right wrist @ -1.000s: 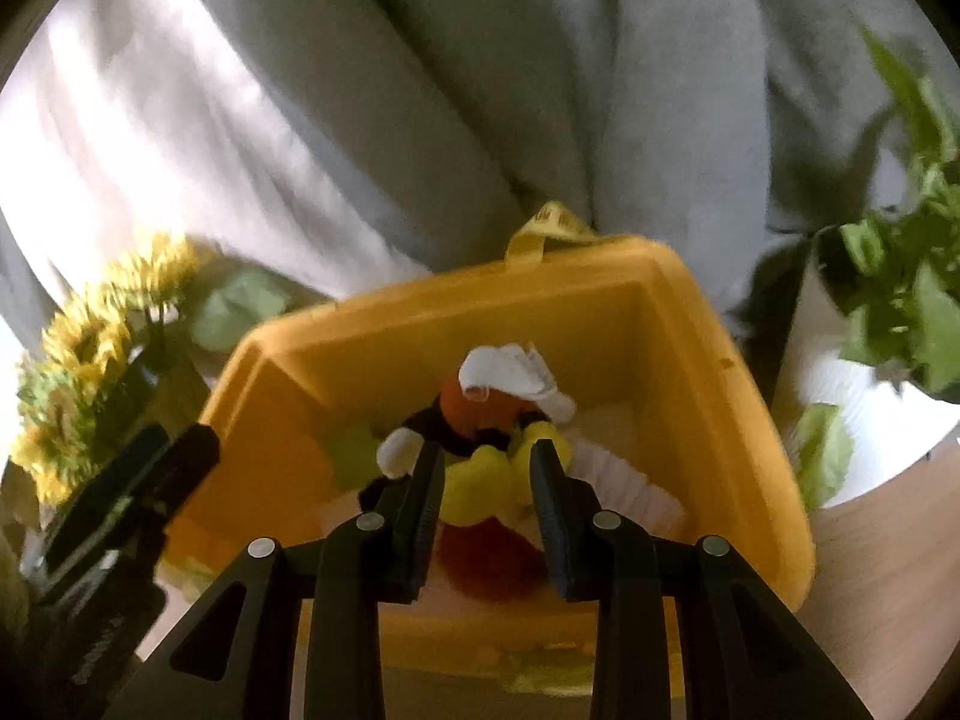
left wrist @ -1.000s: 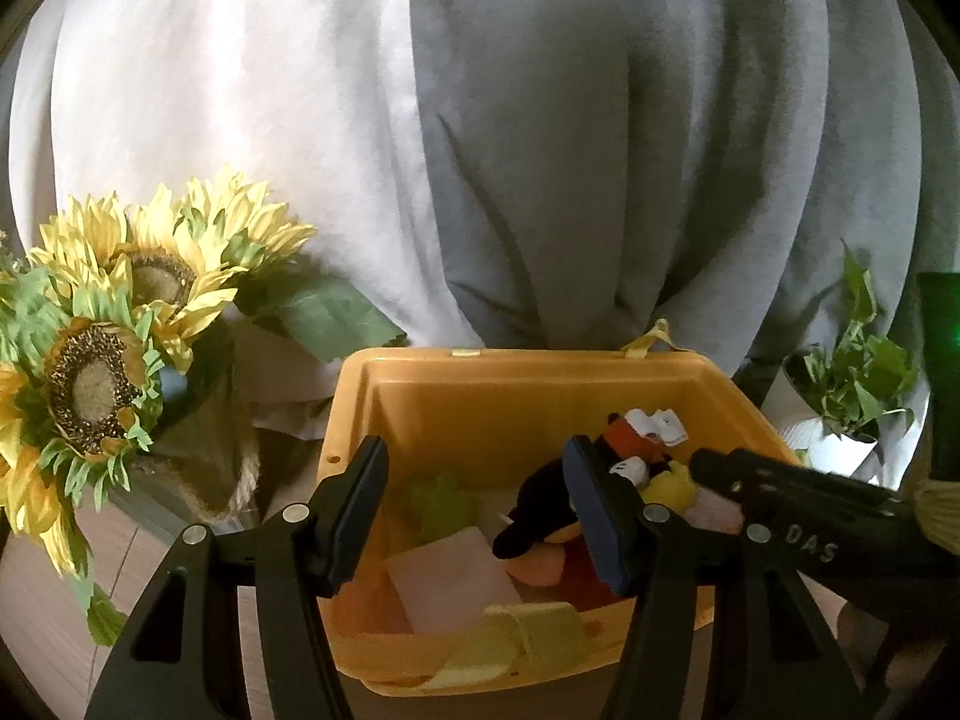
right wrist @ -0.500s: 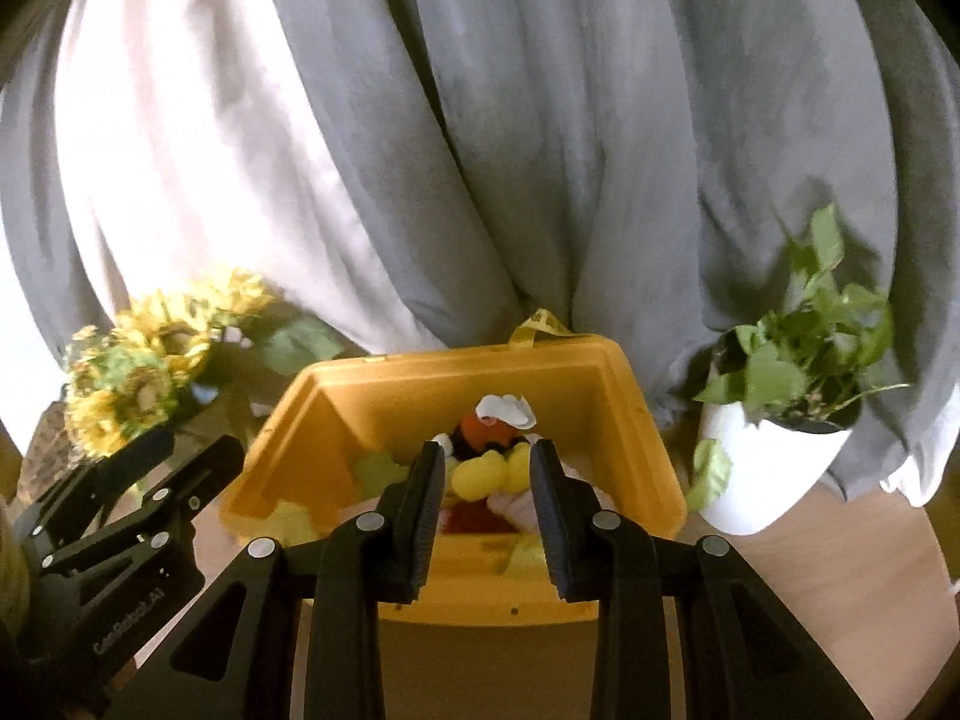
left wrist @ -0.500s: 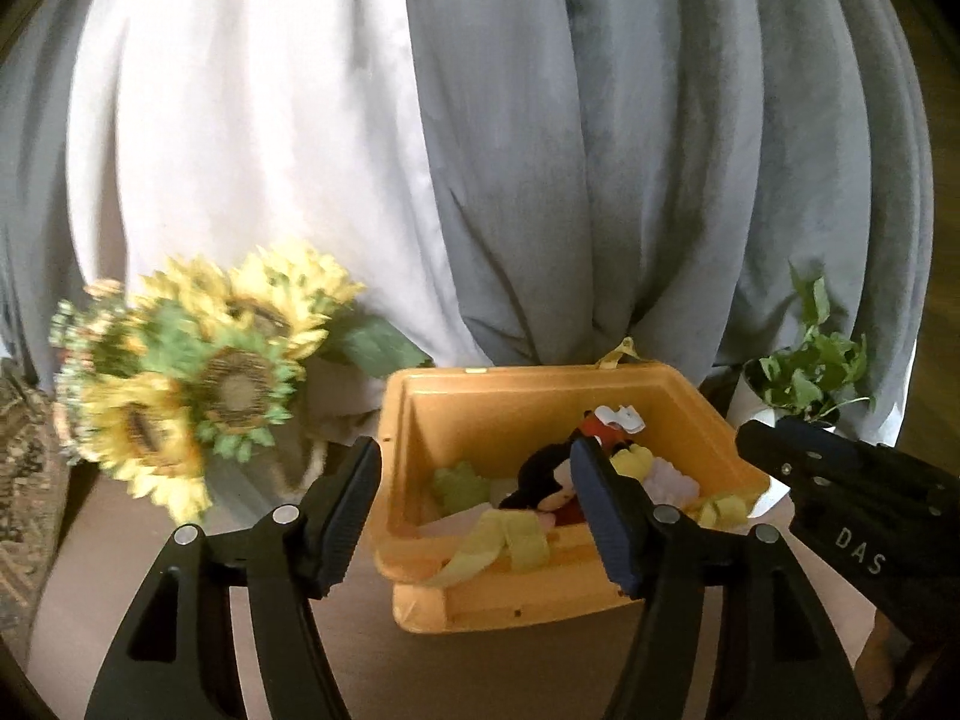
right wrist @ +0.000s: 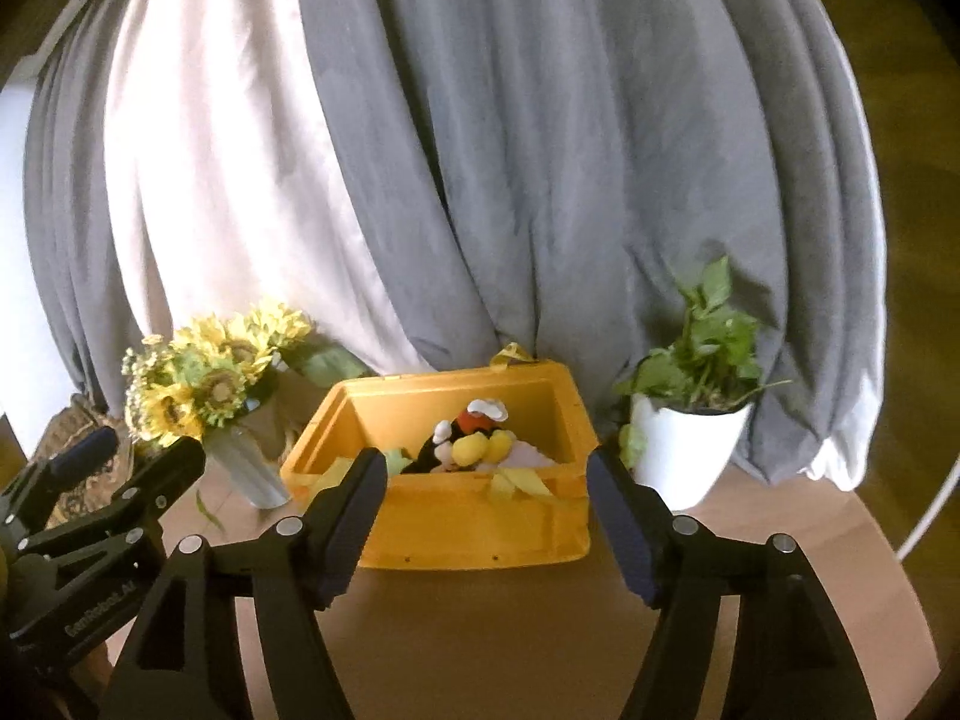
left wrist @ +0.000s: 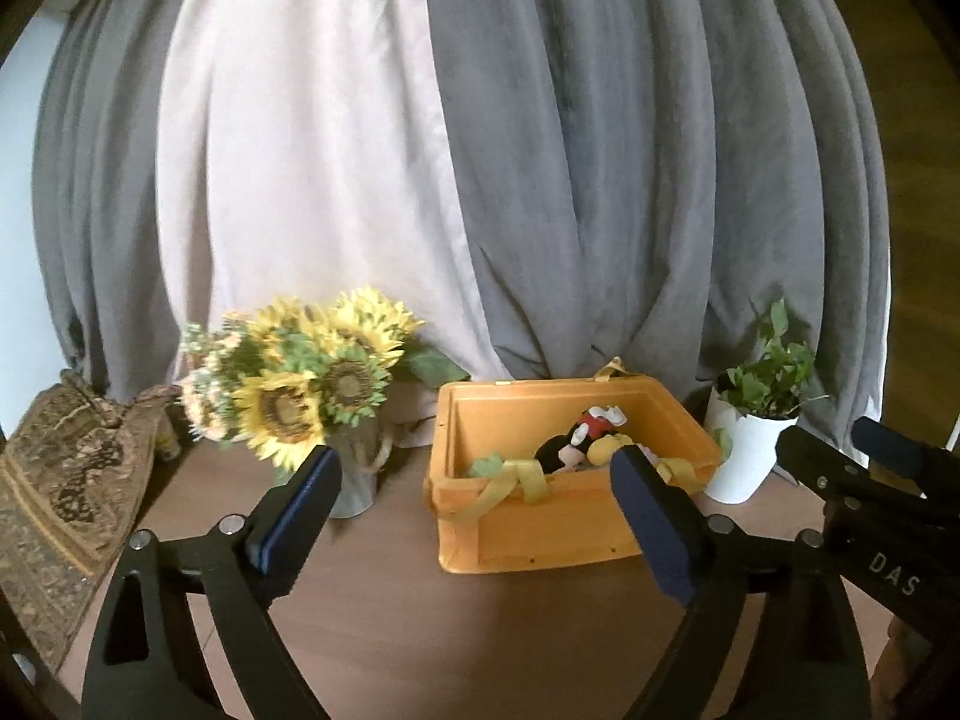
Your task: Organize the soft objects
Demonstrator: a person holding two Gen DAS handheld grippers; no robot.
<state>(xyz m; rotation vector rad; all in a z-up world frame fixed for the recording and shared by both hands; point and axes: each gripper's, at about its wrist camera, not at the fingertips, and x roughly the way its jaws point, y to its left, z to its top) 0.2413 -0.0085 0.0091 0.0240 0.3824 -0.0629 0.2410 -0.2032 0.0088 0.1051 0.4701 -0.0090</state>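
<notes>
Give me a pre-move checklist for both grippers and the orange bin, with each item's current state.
1. Left gripper empty, jaws apart after just opening: ok.
2. Right gripper empty, jaws apart after just opening: ok.
3. Plush toy lies inside the orange bin, clear of both grippers: ok.
4. Yellow ribbon draped over the bin's front rim, not fully inside: not ok.
5. Sunflower vase and white plant pot upright beside the bin, one on each side: ok.
6. Any soft things left outside the bin, below the cameras' view: cannot tell.
</notes>
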